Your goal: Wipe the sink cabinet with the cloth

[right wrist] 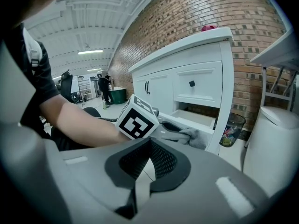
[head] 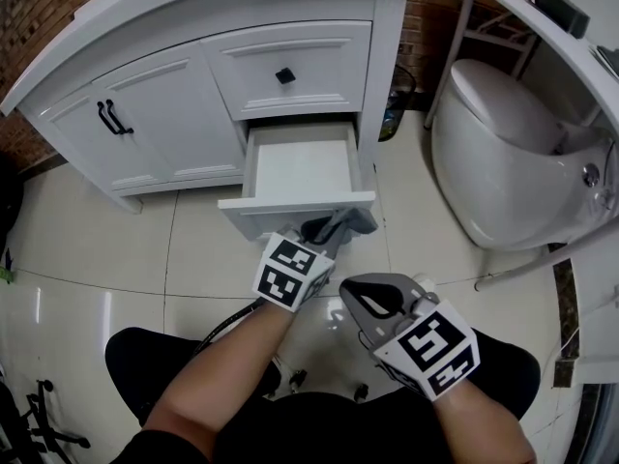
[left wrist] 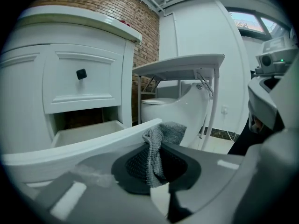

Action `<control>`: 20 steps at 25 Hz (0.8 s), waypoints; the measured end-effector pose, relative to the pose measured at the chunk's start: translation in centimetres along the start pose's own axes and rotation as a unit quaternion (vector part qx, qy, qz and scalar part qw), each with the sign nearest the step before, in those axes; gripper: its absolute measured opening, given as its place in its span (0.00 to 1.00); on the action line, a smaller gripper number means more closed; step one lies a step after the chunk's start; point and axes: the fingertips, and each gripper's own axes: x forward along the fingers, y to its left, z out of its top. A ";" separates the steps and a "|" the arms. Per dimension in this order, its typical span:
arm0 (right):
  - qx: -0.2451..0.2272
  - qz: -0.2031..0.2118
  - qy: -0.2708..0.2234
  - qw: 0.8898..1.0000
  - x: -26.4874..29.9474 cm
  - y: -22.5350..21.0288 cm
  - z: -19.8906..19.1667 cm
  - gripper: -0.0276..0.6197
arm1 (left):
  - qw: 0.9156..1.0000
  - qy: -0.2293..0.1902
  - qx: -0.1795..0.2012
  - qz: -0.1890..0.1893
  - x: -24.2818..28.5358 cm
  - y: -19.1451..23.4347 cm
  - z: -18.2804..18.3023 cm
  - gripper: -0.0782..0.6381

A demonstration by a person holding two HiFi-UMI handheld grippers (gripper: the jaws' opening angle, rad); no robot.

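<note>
Far left, sink cabinet (head: 145, 114) has its doors shut. Centre, lower drawer (head: 290, 204) is pulled out and bare inside. Left tool (head: 334, 228) is clamped on the grey cloth (left wrist: 159, 143), and the cloth sits against the drawer front's top edge near its right corner. Right tool (head: 363, 298) is just right of it, jaws together with nothing between, idle above the floor tiles. Toilet (head: 503, 162) far right plays no part. Step in hand looks like wiping the drawer-front rim, early in the job. Next move calls for dragging the cloth along that edge with steady pressure and a firm pinch so it doesn't slip out.
</note>
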 end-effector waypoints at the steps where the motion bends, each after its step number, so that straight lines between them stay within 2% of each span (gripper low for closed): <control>1: 0.000 -0.001 -0.001 1.000 -0.1 0.0 0.0 0.05 | 1.000 0.001 0.001 0.006 -0.3 0.4 -0.1 0.16; 5: -0.001 -0.001 0.001 1.000 0.2 0.1 0.0 0.05 | 1.000 0.004 0.010 0.026 -1.9 2.2 -0.5 0.16; 12: -0.009 0.006 0.006 1.000 1.2 1.0 0.3 0.05 | 0.998 0.023 -0.003 0.065 -5.6 5.7 -2.7 0.16; 20: -0.013 0.015 0.012 1.000 2.2 1.8 0.5 0.05 | 0.991 0.025 -0.037 0.125 -9.5 10.4 -6.1 0.16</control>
